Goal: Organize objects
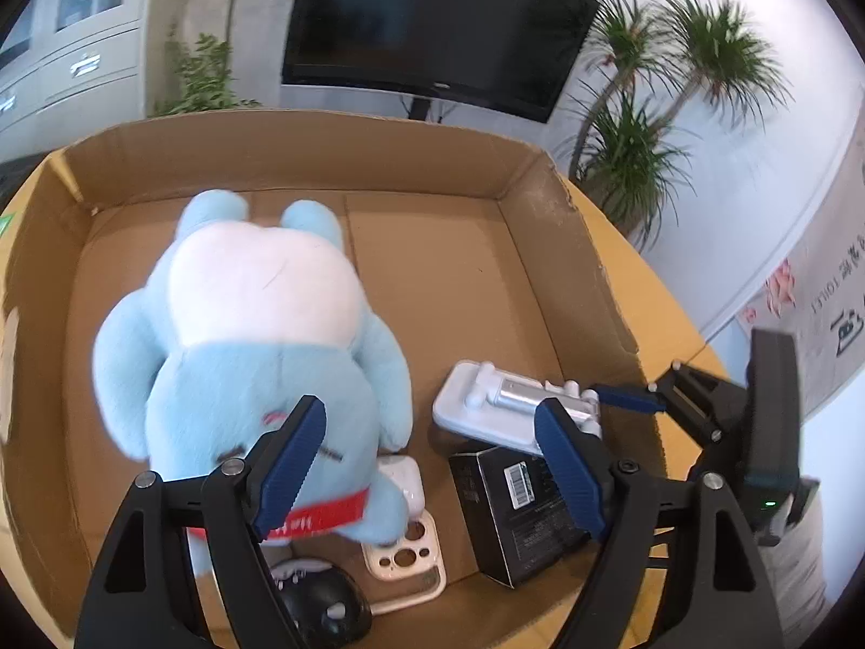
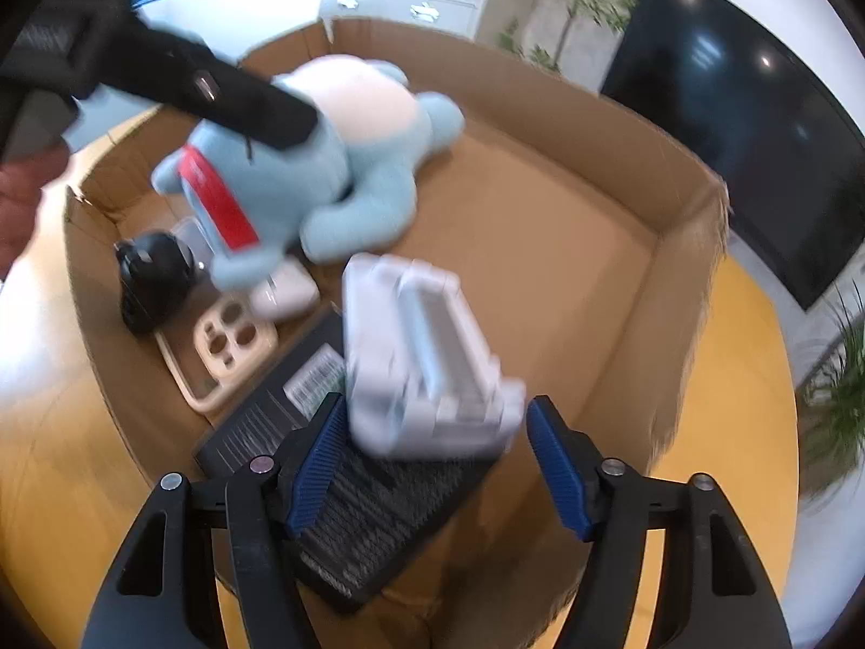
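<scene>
A cardboard box [image 1: 303, 157] [image 2: 676, 200] holds a blue and white plush toy [image 1: 259, 335] [image 2: 335, 162], a white phone stand [image 1: 492, 405] [image 2: 427, 362], a black carton [image 1: 513, 508] [image 2: 357, 508], a beige phone case [image 1: 405, 562] [image 2: 216, 357], a white earbud case [image 1: 405, 481] [image 2: 286, 292] and a black round object [image 1: 324, 600] [image 2: 151, 276]. My left gripper [image 1: 432, 465] is open above the plush's head end. My right gripper [image 2: 432, 465] is open just behind the phone stand, which lies on the black carton; its fingers [image 1: 627, 397] show at the box's right wall.
The box sits on a yellow table [image 2: 746, 389]. A dark TV screen [image 1: 432, 21] and potted plants [image 1: 649, 151] stand beyond it. White cabinets [image 1: 70, 65] are at the far left.
</scene>
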Action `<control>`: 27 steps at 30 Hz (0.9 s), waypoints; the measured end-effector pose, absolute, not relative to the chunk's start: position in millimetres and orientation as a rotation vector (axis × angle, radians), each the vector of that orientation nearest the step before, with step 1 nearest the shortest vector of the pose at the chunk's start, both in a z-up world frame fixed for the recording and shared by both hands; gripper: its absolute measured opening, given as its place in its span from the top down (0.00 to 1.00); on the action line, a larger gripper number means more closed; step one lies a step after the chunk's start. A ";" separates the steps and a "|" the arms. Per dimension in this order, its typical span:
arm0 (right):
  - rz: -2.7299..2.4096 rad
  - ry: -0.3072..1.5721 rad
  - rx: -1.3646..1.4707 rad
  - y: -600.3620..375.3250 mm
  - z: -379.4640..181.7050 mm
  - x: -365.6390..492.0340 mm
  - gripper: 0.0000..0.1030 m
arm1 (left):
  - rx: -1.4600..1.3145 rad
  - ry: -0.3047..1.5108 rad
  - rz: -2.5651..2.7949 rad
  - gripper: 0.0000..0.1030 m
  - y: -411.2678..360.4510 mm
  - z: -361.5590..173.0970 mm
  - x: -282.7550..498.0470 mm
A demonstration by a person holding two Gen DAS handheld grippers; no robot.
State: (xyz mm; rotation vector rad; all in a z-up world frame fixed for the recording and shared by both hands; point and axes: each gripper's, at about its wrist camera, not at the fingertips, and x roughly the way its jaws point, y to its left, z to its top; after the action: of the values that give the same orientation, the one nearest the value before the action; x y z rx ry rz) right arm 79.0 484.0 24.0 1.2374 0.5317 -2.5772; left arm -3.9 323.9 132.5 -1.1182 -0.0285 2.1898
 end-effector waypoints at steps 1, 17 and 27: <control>-2.584 0.505 1.243 486.0 25.4 82.7 0.29 | -1.118 -0.042 2.199 0.20 321.1 132.9 -1.4; -2.936 0.168 0.977 459.5 63.2 170.1 0.00 | -0.930 -0.032 2.572 0.01 232.9 133.7 82.4; -3.162 -0.002 0.882 443.4 42.7 192.7 0.00 | -0.932 0.043 2.749 0.01 205.3 85.6 95.9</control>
State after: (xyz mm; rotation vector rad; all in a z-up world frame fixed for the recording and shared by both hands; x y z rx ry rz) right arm 192.7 443.4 42.7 0.8820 -0.0016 -3.1620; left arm 95.9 205.3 85.6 -0.9319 0.0428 2.7487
